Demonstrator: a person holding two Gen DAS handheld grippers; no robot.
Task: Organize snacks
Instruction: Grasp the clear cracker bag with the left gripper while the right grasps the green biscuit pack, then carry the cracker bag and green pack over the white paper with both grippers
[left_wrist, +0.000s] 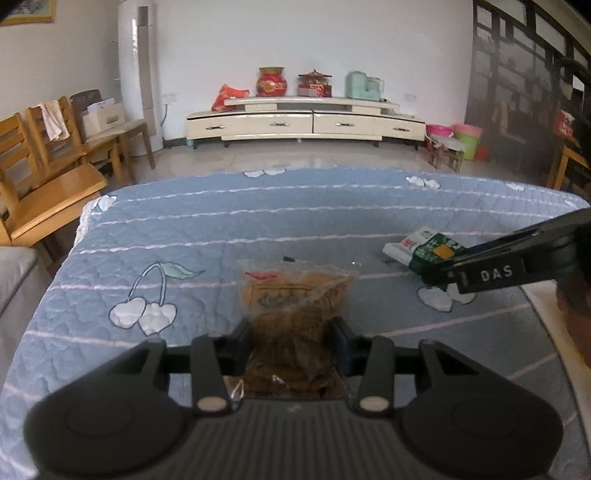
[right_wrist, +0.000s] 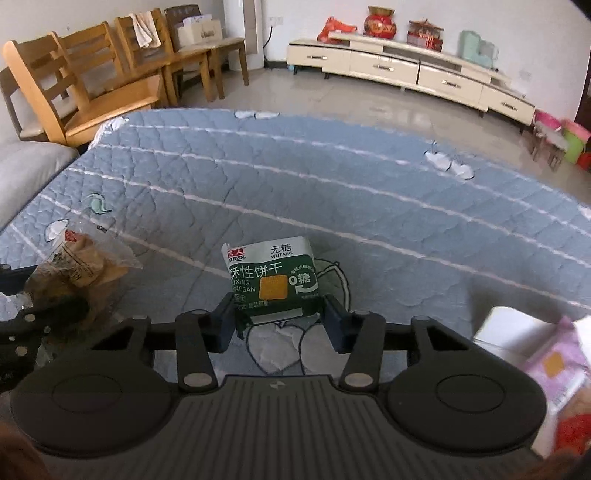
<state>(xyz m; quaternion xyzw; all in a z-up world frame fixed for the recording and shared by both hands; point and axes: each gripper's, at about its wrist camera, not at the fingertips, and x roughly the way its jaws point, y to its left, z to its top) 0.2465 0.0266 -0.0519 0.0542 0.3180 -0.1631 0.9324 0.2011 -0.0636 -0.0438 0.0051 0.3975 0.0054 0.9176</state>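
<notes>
A clear bag of brown snacks (left_wrist: 295, 295) with a red label stands between the fingers of my left gripper (left_wrist: 291, 339), which is shut on its lower half above the blue quilted table cover (left_wrist: 221, 229). My right gripper (right_wrist: 279, 321) is shut on the bottom of a green and white biscuit packet (right_wrist: 275, 277), held upright just over the cover. In the left wrist view the right gripper (left_wrist: 439, 266) reaches in from the right edge with the green packet (left_wrist: 436, 251). In the right wrist view the left gripper (right_wrist: 55, 295) and its bag (right_wrist: 77, 266) show at the left edge.
A white box (right_wrist: 513, 328) holding a pink snack packet (right_wrist: 557, 362) sits at the near right of the table. Wooden chairs (left_wrist: 55, 192) and a grey sofa (right_wrist: 26, 166) stand beyond the left edge. A cream cabinet (left_wrist: 306, 122) lines the far wall.
</notes>
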